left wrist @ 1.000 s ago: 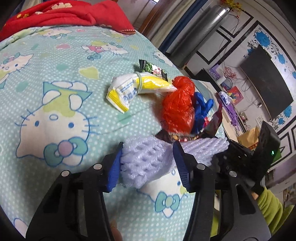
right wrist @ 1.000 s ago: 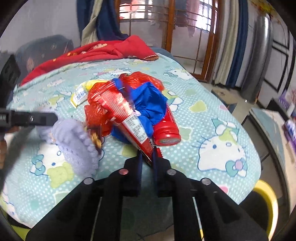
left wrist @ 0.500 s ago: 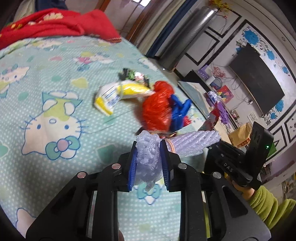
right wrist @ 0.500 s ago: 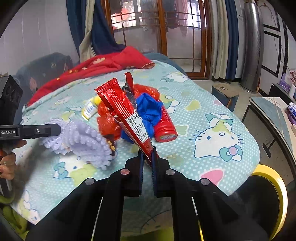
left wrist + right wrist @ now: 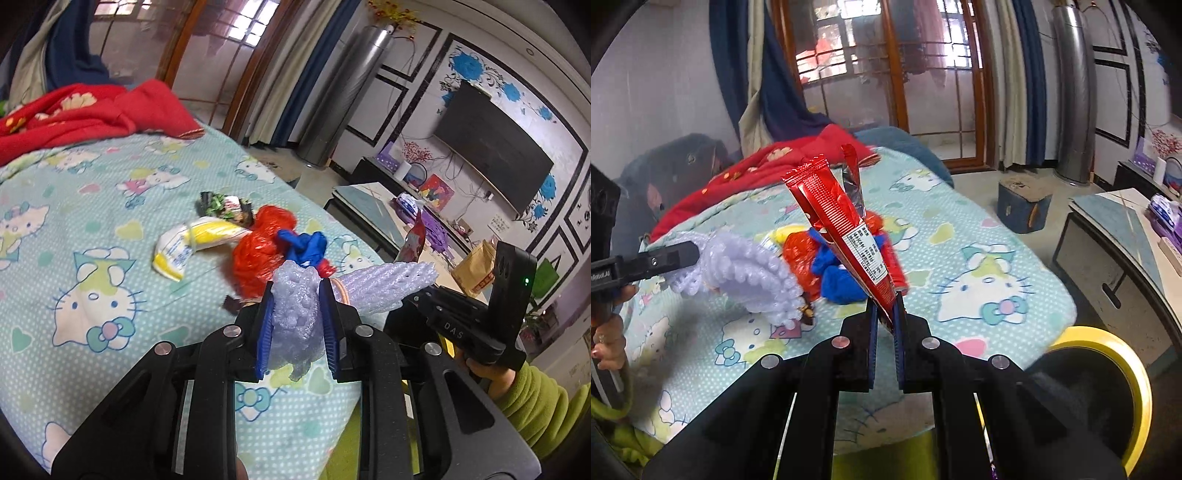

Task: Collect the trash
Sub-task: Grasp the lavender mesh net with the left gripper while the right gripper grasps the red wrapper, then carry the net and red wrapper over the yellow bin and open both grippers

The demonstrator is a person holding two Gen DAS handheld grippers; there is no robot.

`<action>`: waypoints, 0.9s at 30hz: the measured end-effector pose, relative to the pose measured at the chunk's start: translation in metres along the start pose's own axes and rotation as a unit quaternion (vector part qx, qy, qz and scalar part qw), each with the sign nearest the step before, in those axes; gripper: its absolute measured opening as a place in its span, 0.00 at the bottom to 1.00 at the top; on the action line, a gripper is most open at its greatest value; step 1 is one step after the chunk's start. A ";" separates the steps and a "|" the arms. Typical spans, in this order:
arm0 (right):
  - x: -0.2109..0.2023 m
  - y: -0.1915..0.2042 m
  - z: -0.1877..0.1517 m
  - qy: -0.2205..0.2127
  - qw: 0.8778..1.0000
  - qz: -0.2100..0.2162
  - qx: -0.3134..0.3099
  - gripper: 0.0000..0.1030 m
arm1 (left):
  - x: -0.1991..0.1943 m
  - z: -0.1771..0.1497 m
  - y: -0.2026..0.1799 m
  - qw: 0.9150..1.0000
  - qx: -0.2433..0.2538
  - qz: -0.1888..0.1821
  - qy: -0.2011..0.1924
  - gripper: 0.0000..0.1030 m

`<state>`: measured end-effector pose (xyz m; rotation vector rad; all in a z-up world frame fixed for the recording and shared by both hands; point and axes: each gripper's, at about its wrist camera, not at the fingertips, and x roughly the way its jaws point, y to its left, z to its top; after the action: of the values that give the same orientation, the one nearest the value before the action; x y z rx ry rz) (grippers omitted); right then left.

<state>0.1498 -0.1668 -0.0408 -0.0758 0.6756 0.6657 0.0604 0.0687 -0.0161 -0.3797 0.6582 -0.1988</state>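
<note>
My left gripper (image 5: 295,291) is shut on a lilac foam fruit net (image 5: 295,314) and holds it above the bed; the net also shows in the right wrist view (image 5: 753,273). My right gripper (image 5: 884,314) is shut on the lower end of a red snack wrapper (image 5: 846,229), held upright above the bed; its tip shows in the left wrist view (image 5: 415,240). On the Hello Kitty sheet (image 5: 92,221) lie a crumpled red plastic bag (image 5: 258,254), a blue bag (image 5: 306,247), a yellow-and-white packet (image 5: 192,243) and a dark green wrapper (image 5: 225,206).
A red blanket (image 5: 85,110) lies at the far end of the bed. A yellow-rimmed bin (image 5: 1115,376) stands below the bed's edge, right of my right gripper. A low table (image 5: 1126,236), a blue box (image 5: 1023,210) and a TV (image 5: 491,162) stand beyond.
My left gripper closed on the foam net and lifted it off the sheet. My right gripper raised the red wrapper up and away from the pile.
</note>
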 end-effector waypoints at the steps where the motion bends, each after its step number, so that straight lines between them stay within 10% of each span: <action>1: -0.002 -0.003 0.000 -0.001 1.000 -0.002 0.004 0.08 | 0.000 0.000 -0.002 1.000 0.004 0.000 -0.001 0.17; 27: -0.059 -0.075 -0.017 -0.040 0.993 -0.062 0.095 0.08 | 0.034 0.010 -0.086 0.995 0.093 -0.025 -0.019 0.17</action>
<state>0.1504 -0.2629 -0.0296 0.0834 0.6482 0.4804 0.0883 -0.0172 0.0071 -0.2202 0.5879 -0.2981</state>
